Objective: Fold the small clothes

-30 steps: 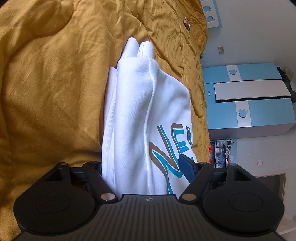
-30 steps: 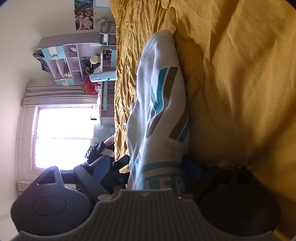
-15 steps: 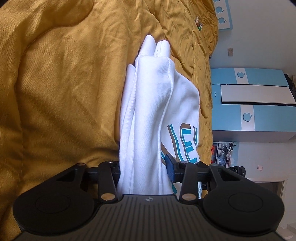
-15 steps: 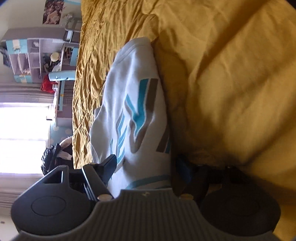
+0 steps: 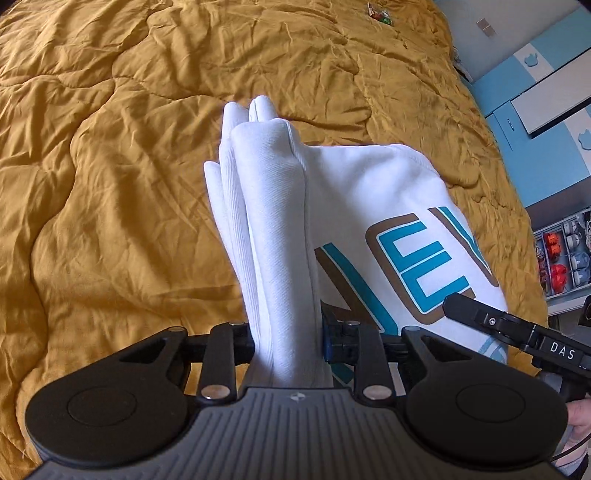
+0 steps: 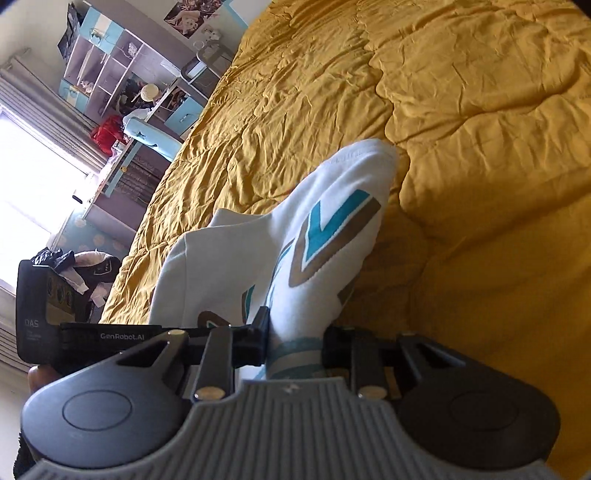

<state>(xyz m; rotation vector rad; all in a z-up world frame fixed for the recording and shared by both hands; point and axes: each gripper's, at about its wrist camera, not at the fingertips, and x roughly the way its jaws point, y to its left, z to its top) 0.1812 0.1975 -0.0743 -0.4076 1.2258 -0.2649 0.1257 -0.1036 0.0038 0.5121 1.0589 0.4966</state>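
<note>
A white sweatshirt point(image 5: 354, 206) with teal and brown letters hangs over a mustard quilt point(image 5: 110, 184). My left gripper point(image 5: 288, 343) is shut on a bunched white fold of it. My right gripper point(image 6: 295, 347) is shut on the printed edge of the same sweatshirt point(image 6: 317, 236). The right gripper also shows at the right edge of the left wrist view point(image 5: 517, 328). The left gripper's body shows at the left of the right wrist view point(image 6: 48, 321). The garment is lifted and drapes down toward the bed.
The quilt point(image 6: 461, 129) covers the whole bed. Blue cabinets point(image 5: 546, 96) stand beyond the bed's right side. Shelves and a desk point(image 6: 129, 85) stand by a bright window point(image 6: 29, 184). A small coloured object point(image 5: 378, 11) lies far off on the quilt.
Both grippers have closed from wide open onto the sweatshirt. Both views have rotated and the garment now hangs lifted between the two grippers.
</note>
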